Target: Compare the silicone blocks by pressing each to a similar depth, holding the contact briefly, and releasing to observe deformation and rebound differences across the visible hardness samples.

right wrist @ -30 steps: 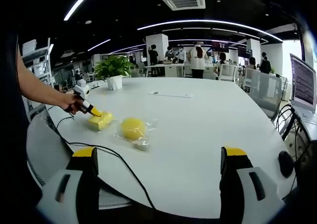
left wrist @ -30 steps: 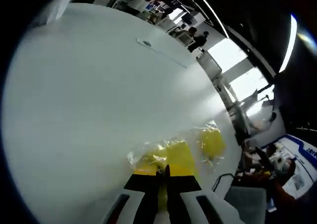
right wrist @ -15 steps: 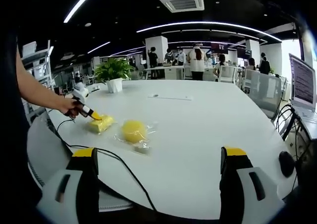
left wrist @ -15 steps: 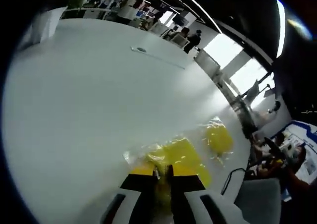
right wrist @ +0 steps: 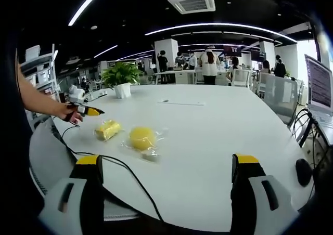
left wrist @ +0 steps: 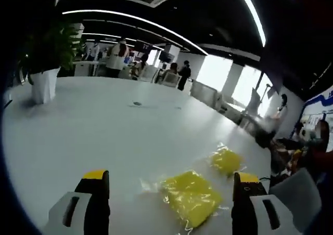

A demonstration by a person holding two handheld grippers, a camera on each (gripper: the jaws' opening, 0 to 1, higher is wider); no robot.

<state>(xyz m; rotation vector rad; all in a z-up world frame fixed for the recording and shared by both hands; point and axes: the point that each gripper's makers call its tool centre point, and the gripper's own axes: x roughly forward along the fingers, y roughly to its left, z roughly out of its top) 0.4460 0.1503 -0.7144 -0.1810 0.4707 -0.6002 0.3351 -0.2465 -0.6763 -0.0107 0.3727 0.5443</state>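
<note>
Now, table (right wrist: 208,126): white, carrying both yellow samples near its left edge.
Square block (left wrist: 191,197): released, unmarked in its wrapper.
Round block (left wrist: 226,159): beside it, probably next.
Left gripper (left wrist: 170,201): lifted off, jaws wide.
Right gripper (right wrist: 170,185): wide, idle.

Wide bare tabletop (right wrist: 218,136) is seen beyond and to the right of the two yellow blocks. The square block (left wrist: 191,196) and the round block (left wrist: 226,160) lie near each other with a narrow strip between. A black cable (right wrist: 112,162) is laid across the near edge. A potted plant (right wrist: 120,79) is set far back, well apart.
</note>
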